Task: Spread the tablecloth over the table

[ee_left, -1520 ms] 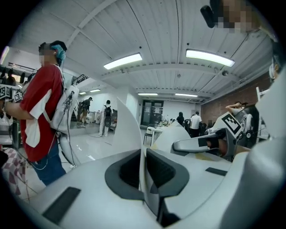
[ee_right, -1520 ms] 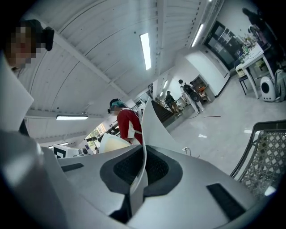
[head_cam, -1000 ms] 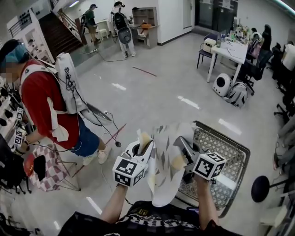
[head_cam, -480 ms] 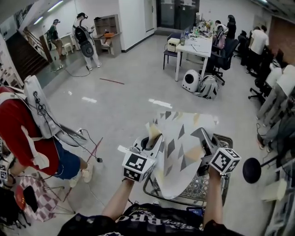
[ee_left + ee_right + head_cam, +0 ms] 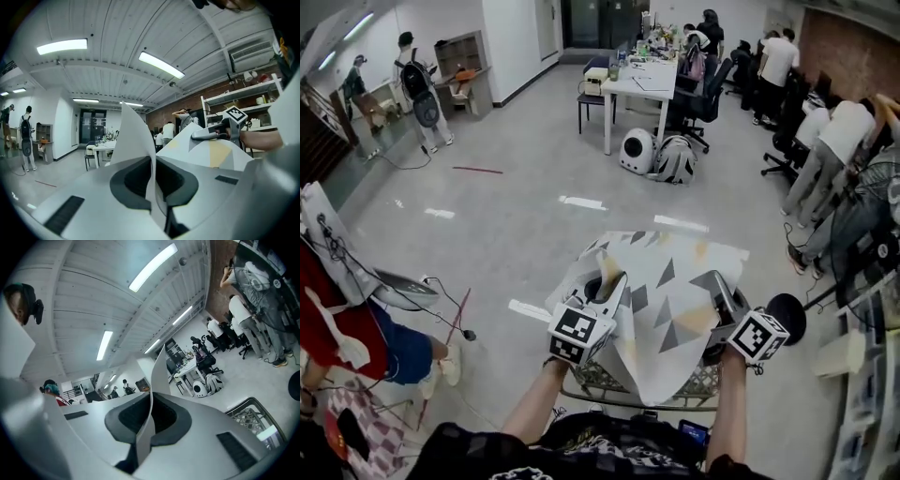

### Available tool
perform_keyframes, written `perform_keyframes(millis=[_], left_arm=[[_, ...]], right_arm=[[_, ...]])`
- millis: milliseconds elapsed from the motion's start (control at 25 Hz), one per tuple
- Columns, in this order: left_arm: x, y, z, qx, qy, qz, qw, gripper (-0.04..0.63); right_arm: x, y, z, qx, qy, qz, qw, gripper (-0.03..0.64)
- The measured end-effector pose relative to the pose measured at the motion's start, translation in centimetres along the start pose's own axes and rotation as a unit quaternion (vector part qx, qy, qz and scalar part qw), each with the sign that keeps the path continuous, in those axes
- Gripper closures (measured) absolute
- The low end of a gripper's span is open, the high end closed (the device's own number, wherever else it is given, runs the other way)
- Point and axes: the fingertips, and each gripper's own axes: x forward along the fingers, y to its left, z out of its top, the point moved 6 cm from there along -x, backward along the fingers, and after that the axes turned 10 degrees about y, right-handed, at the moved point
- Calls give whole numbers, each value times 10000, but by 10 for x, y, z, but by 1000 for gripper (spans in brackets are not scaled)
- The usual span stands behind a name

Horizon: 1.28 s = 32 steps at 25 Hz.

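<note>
**A:** ok so where's the tablecloth (image 5: 667,305) at right now? On anything yet?

**B:** nope, it's up in the air. White cloth with grey and yellowish triangles, stretched between the two grippers in front of the person. The top edge is roughly flat across and the rest sags down in a fold between their forearms.

**A:** and the grippers actually have it?

**B:** yep, both. The left gripper (image 5: 607,278) has its jaws squeezed together on the cloth's left side. In its own view a thin sheet runs right through the middle of the pads and sticks up past them. Same with the right gripper (image 5: 713,287): jaws pinched tight on the right side, cloth edge standing up between them.

**A:** what's under it?

**B:** a wire cart (image 5: 705,382) on the grey floor (image 5: 516,234). The cloth hangs over the cart's near rim, and I can't tell if the low end touches the mesh. A white desk (image 5: 642,80) with people around it is well away across the room. Someone in a red top (image 5: 333,323) stands off to the left.
</note>
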Motion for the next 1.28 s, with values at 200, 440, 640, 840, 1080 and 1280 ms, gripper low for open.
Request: perform_keyframes(millis=[200,440,640,840,1080,1280], left_arm=[[53,-50,21,205,66,-119,9997,565],[121,-116,50,394,38,-209,9990,565],[161,-158,64,544,94,-304,9980,565],[184,-186,74,576,92,-474,9972,565],[192,-205,74,448,92,-592,9972,565],[178,-207,64,195,161,-343,9991,565]], right_arm=[[-44,-55,35,6,-210,-217,9995,600],[-91,-130,71,211,-307,-278,9989,600],[-129,-185,80,293,-264,-534,9978,600],[-166,-224,88,510,-486,-839,9940,600],[-196,-256,74,823,-503,-1231,9877,600],[-209,-271,51,1014,-233,-1434,9842,600]])
